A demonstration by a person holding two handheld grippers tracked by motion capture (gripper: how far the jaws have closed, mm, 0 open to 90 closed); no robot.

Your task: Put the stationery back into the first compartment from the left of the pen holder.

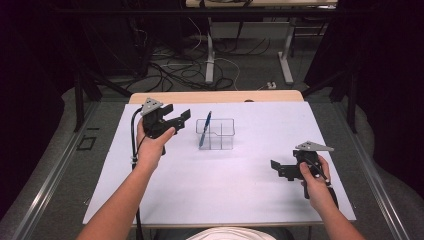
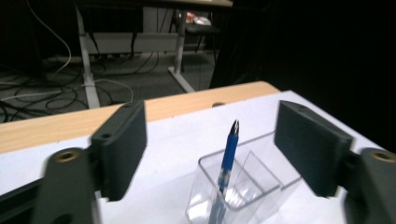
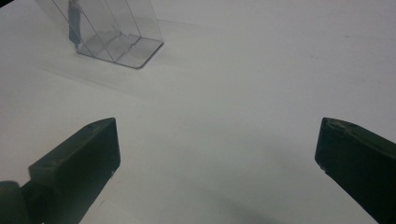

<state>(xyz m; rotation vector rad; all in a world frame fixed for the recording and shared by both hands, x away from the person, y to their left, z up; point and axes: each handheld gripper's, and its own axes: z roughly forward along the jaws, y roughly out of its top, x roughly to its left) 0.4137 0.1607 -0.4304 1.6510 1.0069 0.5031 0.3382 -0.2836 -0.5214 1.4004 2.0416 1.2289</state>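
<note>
While we hold the right tool low over the near right of the white worktop, its jaws spread wide with nothing but bare sheet between them, the risk lies farther off, at the clear organiser in the middle. The blue pen stands in its left compartment, leaning with its tip up and sticking out well above the rim. We judge that a careless swing of the left tool, which hovers just beside the organiser on its left, could clip the pen's top and tip it out, or topple the light plastic box with it. In the left gripper view the jaws stand apart on either side of the pen, touching neither it nor the organiser; the tool is released and holds nothing. The right gripper view has the organiser well away at its upper left. Beyond the worktop's wooden far edge lie cables on the floor
</note>
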